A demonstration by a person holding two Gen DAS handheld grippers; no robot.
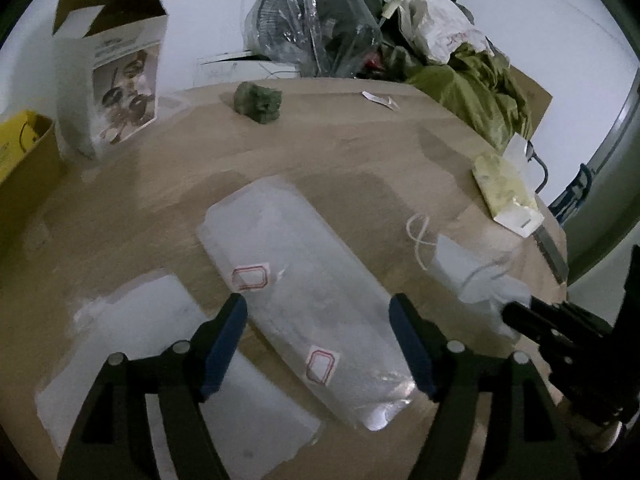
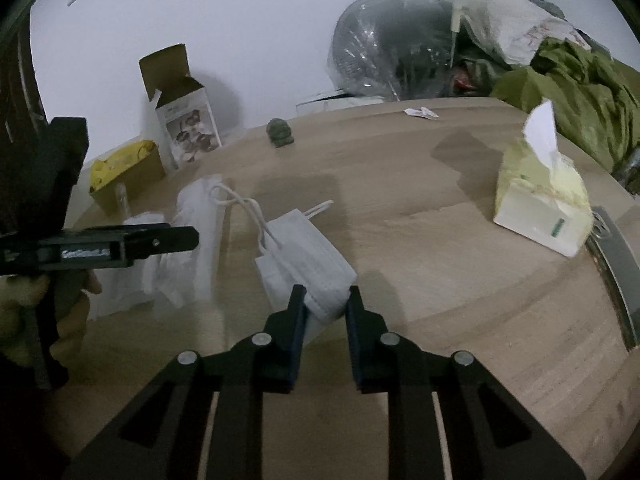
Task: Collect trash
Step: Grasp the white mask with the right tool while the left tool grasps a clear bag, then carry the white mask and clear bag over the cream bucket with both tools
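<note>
The right gripper (image 2: pixel 325 300) has its fingers closed on a white face mask (image 2: pixel 306 248) lying on the surface (image 2: pixel 440 264). The left gripper (image 1: pixel 318 320) (fingers spread wide) hovers over a clear plastic bag (image 1: pixel 304 292), at nine o'clock of the mask.

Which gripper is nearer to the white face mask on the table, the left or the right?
Right. The right gripper has the edge of the white face mask between its fingers. The left gripper is open over a clear plastic bag, away from the mask.
</note>
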